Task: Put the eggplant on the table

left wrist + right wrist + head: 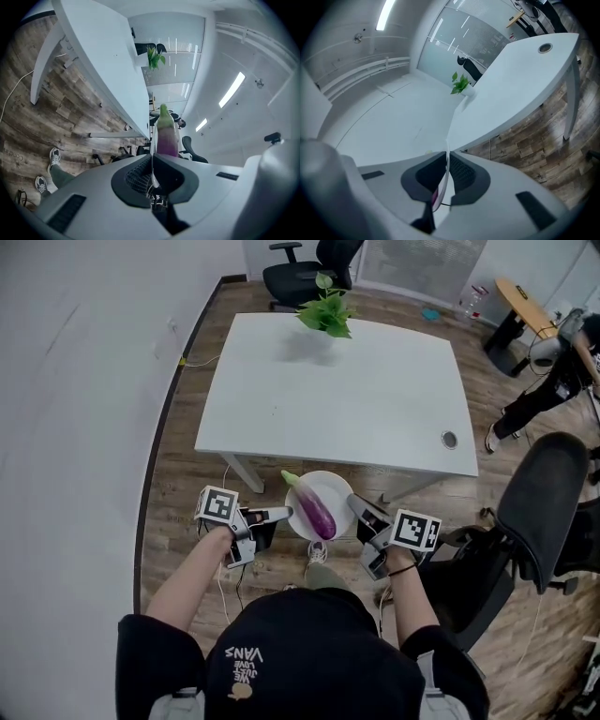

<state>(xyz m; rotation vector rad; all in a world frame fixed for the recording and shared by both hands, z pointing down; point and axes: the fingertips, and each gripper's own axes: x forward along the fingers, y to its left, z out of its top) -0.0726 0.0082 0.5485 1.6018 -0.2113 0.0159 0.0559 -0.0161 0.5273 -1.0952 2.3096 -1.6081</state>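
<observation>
Left gripper (279,515) and right gripper (359,506): both sets of jaws are clamped narrow on opposite rims of a white plate (339,486), which is held in the air just short of the near edge of the white table (337,399). The eggplant (316,512) lies loose on the plate, green stem toward the table. Judgement: glossy skin, firm body, moderate weight; likely to roll if the plate tips. For a direct grasp, take the thick purple midsection across its width.

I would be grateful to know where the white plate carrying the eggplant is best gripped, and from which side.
Grip the plate by its thin rim at opposite edges, level from left and right, as the left gripper and right gripper do. It is shallow and the eggplant lies loose on it, so this should keep it flat.
</observation>
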